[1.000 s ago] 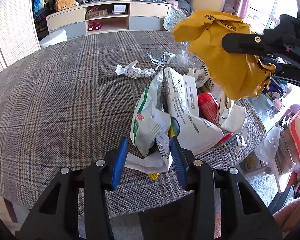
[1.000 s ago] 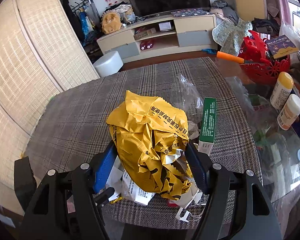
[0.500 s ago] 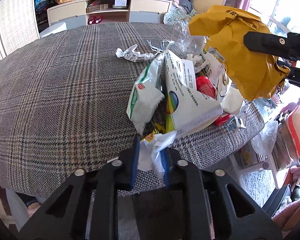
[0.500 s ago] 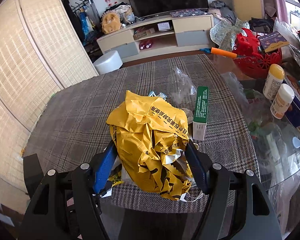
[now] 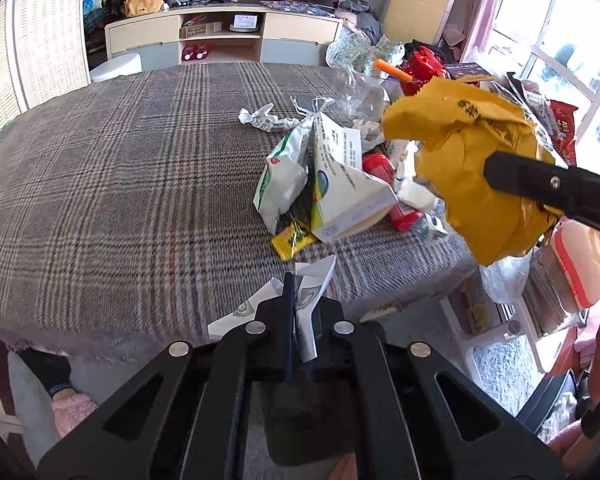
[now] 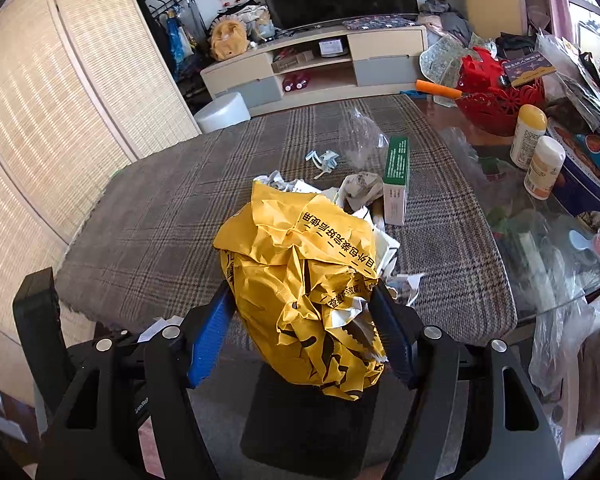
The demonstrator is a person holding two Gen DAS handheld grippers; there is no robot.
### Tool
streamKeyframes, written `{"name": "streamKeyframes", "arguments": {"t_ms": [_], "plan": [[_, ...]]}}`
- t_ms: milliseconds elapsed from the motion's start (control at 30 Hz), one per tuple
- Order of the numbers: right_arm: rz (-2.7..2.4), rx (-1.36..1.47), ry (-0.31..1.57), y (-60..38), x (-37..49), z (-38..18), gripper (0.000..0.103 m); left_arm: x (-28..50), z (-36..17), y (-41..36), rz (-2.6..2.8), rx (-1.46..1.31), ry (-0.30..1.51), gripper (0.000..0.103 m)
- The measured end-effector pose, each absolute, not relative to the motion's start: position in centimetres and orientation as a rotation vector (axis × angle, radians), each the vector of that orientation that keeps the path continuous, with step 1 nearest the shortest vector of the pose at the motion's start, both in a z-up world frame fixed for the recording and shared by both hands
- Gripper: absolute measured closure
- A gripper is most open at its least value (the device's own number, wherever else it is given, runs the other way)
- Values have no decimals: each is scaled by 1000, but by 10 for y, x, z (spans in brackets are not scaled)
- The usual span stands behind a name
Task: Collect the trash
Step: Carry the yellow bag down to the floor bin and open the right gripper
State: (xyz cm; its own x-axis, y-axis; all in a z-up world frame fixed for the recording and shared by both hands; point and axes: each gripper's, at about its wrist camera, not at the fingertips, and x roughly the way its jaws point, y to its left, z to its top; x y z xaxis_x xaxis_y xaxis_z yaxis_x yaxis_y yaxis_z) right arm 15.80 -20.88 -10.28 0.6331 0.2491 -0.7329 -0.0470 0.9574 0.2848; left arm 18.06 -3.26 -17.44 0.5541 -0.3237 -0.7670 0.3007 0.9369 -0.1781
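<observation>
A plaid tablecloth (image 5: 100,184) is spread over the table. A red basket (image 6: 496,104) and two white bottles (image 6: 540,156) are set on glass.

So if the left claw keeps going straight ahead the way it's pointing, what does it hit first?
Probably the small yellow snack wrapper on the plaid tablecloth, just before the white carton; depth is uncertain.

Left and centre of the cloth (image 5: 112,184) lie open, room for my fingers to pass. Trash pile (image 5: 332,176) blocks centre-right in the left view. My yellow bag (image 6: 304,292) fills the middle of the right view; green box (image 6: 396,180), bottles (image 6: 544,168) and red basket (image 6: 496,108) crowd upper right.
</observation>
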Motion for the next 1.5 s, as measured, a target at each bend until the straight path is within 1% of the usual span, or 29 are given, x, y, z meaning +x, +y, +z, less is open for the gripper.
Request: {"name": "streamKeyframes", "arguments": {"t_ms": [133, 267, 500, 800, 1000, 1067, 1100, 1133, 1200, 1233, 1267, 1300, 1333, 1367, 1400, 1433, 1500], "plan": [[172, 248, 879, -204, 121, -104, 34, 147, -172, -27, -368, -29, 916, 100], [166, 249, 911, -201, 91, -117, 34, 119, -178, -20, -374, -40, 935, 100], [142, 264, 1003, -201, 58, -166, 34, 84, -215, -22, -399, -50, 1001, 100], [119, 352, 1134, -197, 67, -259, 34, 89, -284, -39, -407, -64, 1106, 100], [93, 356, 1200, -194, 86, -296, 33, 104, -332, -42, -430, -110, 1192, 99], [87, 360, 1222, -192, 90, -305, 31, 107, -341, -44, -446, -110, 1206, 98], [85, 361, 1231, -192, 92, -308, 29, 108, -346, -45, -447, -107, 1211, 98], [82, 364, 1239, -191, 93, -312, 27, 109, -349, -45, -448, -110, 1216, 96], [72, 366, 1247, -192, 95, -315, 25, 110, -353, -44, -446, -119, 1226, 81], [67, 365, 1249, -191, 96, -316, 23, 110, -353, -43, -440, -117, 1224, 78], [63, 364, 1248, -192, 96, -315, 22, 110, -353, -42, -433, -113, 1219, 71], [56, 362, 1244, -193, 97, -313, 17, 110, -351, -41, -430, -111, 1217, 67], [48, 361, 1238, -194, 97, -311, 13, 111, -349, -39, -427, -112, 1214, 65], [42, 364, 1228, -197, 97, -308, 11, 110, -347, -37, -422, -113, 1209, 59], [40, 364, 1220, -199, 97, -305, 10, 110, -345, -37, -414, -113, 1205, 54], [37, 362, 1212, -202, 96, -302, 9, 111, -342, -37, -406, -112, 1202, 52], [33, 357, 1196, -206, 94, -294, 9, 109, -335, -32, -401, -112, 1186, 42]]}}
